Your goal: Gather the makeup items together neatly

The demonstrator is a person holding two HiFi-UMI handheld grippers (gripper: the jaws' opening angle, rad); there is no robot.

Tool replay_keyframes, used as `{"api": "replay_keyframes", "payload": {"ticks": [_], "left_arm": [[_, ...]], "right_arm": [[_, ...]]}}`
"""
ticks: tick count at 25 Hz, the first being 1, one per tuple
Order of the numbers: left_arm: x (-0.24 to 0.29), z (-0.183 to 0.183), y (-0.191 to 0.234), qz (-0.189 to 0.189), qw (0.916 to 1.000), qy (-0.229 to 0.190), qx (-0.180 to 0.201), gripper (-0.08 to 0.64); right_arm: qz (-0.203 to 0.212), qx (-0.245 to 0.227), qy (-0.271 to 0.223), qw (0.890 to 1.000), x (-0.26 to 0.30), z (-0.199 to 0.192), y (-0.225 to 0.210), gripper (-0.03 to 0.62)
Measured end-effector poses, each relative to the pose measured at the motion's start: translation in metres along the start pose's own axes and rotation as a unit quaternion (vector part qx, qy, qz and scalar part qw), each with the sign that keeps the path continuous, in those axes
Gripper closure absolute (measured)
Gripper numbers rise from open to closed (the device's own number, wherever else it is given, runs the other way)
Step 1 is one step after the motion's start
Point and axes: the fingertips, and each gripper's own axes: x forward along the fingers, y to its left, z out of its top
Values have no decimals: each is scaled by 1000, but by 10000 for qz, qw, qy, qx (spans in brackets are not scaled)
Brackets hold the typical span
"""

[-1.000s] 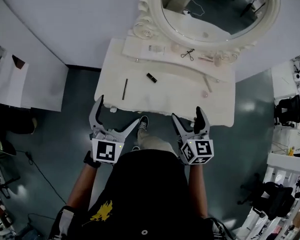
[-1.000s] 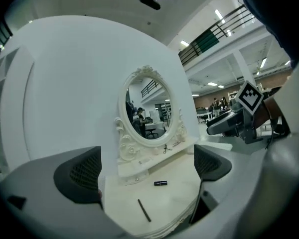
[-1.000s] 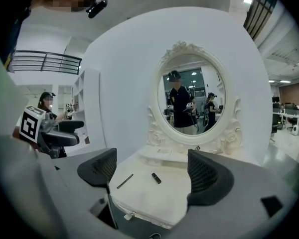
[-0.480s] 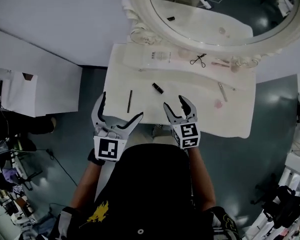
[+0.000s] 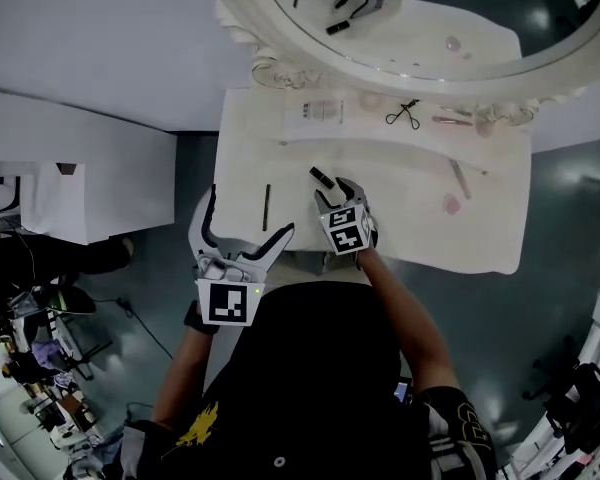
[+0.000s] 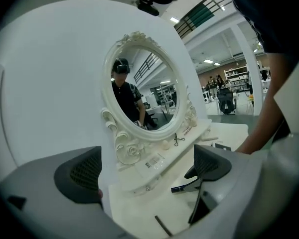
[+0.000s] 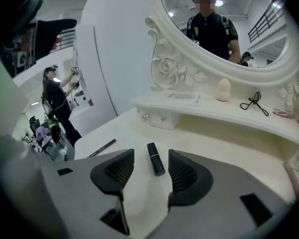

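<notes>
Lipstick (image 5: 322, 177) (image 7: 153, 154) (image 6: 182, 187): black, lying flat on the dressing table (image 5: 380, 223), out in front of the mirror (image 5: 280, 65) and below the left half of its frame; set between the right gripper's jaws, touched by neither pad.
Right gripper (image 5: 335, 189) (image 7: 151, 167): low over the tabletop in front of the mirror; jaws partly spread, just been closing, straddling the lipstick with a gap on each side.
Left gripper (image 5: 248, 213) (image 6: 147, 171): jaws spread wide with nothing between them; held at the table's front left edge, farther from the mirror than the right gripper.
Pencil (image 5: 266, 207) (image 7: 102, 147): thin dark stick, flat on the tabletop, in front of the mirror's left edge.
Eyelash curler (image 5: 403, 114) (image 7: 255, 102): dark, on the raised shelf at the mirror's foot, below its middle.
Sponge (image 7: 223, 89): pale, egg-shaped, upright on the same shelf, close against the mirror's frame.
Pink puff (image 5: 451, 204): small round pad on the tabletop, in front of the mirror's right half.
Slim stick (image 5: 461, 179): pale, just nearer the mirror than the puff.
</notes>
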Motion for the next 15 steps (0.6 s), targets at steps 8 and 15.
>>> {"api": "replay_keyframes", "payload": {"ticks": [8,15], "left_arm": [[15,1,10,30,9992,-191,-362,-23],[27,-4,10,10,9951,-295,-948,-23]], "right_arm": [[-207,-221,438,9986,35,-15,-11,401],[-210,-367,491,9979,43,-11,-11,491]]}}
